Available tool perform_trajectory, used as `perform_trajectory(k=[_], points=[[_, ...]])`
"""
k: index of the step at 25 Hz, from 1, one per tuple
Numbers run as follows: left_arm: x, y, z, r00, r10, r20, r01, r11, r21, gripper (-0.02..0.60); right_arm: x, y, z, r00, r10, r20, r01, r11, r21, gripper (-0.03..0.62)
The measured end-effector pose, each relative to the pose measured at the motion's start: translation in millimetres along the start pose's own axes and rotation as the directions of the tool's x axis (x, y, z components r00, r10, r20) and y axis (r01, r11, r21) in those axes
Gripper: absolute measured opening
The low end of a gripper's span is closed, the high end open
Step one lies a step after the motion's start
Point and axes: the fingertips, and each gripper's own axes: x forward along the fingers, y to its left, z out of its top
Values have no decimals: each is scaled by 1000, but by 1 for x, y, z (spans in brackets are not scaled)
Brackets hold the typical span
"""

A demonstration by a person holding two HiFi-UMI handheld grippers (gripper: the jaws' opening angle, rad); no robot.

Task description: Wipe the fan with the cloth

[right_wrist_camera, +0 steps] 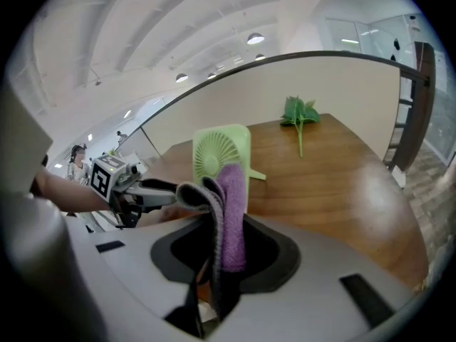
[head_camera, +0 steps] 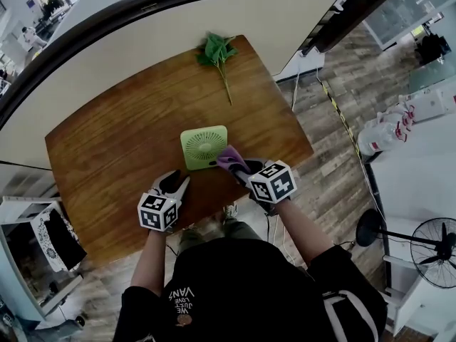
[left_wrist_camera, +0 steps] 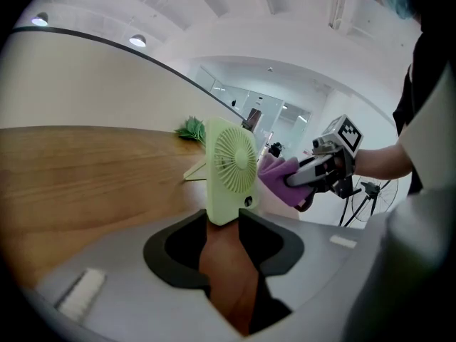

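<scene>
Fan [head_camera: 204, 147], small and light green, stood upright on the wooden table [head_camera: 107, 155] at about the centre of the head view, near the table's lower edge. Its grille faced the left gripper view [left_wrist_camera: 231, 169], and a thin stand leg stuck out behind it.

Cloth [head_camera: 231, 159], purple, was pinched in the right gripper [head_camera: 241, 171], just right of the fan's lower right corner in the head view. In the right gripper view the jaws were clamped on the folded cloth [right_wrist_camera: 229, 212], which stood up in the middle of the frame and covered the lower right part of the fan [right_wrist_camera: 217, 152]. In the left gripper view the cloth [left_wrist_camera: 278, 180] sat at the fan's right edge. Could not tell if it was actually pressing on it.

Left gripper [head_camera: 182, 184] was at lower left of the fan in the head view. Its jaws were spread apart with bare table between them. The fan's base was just ahead of the tips. Contact was unclear. The same gripper showed at the left of the right gripper view [right_wrist_camera: 171, 189], pointing toward the fan.

A green leafy sprig [head_camera: 217, 52] lay at the table's upper edge, well apart from the fan.
</scene>
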Motion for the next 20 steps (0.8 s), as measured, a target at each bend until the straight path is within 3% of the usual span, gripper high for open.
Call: perform_trajectory(k=[5,10,14,20], points=[[-18,5,-1,999,33,26,-32,999,-17,132,31,50,6,994,103,-33,-106,989,-100,101],[-36,11,-9,997,65,29,-64,997,-36,132,71,82,13,987,140,-84,-155,966,-209,100],[-44,15,-12,996,85,41,-82,995,-52,132,92,85,12,982,137,-128,-165,957,-240,100],[-42,15,-10,996,82,46,-80,995,-53,132,86,60,1,985,97,-144,-126,969,-212,100]])
